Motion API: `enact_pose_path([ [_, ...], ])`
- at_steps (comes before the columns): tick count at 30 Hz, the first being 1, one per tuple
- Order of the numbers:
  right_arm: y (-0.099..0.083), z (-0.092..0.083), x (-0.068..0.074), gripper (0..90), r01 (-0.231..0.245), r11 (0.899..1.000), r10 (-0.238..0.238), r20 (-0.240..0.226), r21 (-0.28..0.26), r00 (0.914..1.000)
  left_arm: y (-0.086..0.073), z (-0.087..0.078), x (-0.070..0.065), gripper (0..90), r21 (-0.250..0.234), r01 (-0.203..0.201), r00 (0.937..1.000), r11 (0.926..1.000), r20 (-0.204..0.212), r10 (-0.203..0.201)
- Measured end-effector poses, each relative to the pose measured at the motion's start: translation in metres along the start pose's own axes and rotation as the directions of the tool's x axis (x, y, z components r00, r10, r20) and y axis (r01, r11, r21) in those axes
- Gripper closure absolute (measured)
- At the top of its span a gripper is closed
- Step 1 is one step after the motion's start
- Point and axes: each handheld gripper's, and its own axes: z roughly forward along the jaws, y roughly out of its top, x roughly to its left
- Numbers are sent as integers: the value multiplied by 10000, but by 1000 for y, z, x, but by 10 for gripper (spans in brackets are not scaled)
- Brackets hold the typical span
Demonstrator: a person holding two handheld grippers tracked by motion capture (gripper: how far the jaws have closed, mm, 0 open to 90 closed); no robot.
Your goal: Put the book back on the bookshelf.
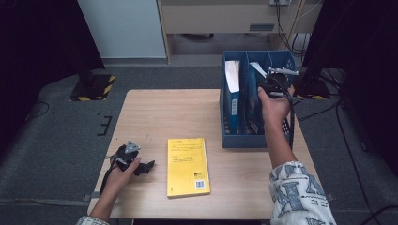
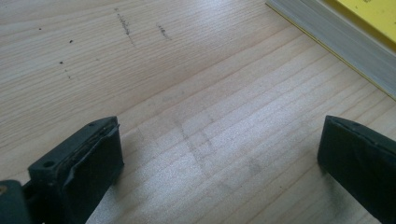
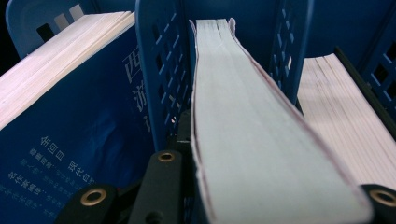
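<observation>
Blue rack point(image 1: 256, 140) holds 3 books; the right tool point(image 1: 277, 86) pinches the middle book point(image 3: 252, 140). The yellow book point(image 1: 187, 166) waits by the wide left tool point(image 1: 141, 166).

Both grippers are black: the left gripper point(image 1: 149, 165) carries a grey three-cornered plate behind its jaws, as does the right gripper point(image 1: 273, 85). Brass-ringed screw holes sit at the right jaws' base. Beyond the right forearm, a white sleeve point(image 1: 298, 193) bears grey letter patterns.
</observation>
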Motion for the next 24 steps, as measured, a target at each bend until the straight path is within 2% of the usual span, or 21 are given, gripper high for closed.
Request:
enact_pose_path([
  [6,-2,1,-1,737,13,10000,-13,22,-99,10000,0,0,0,0,4,-3,10000,10000,4,3],
  [12,-3,-2,-3,736,-111,9999,111,37,69,9999,0,0,0,0,5,-43,10000,10000,5,43],
  [24,-6,-12,-6,733,1,9985,-1,15,552,10000,0,0,0,0,6,-42,10000,10000,6,42],
])
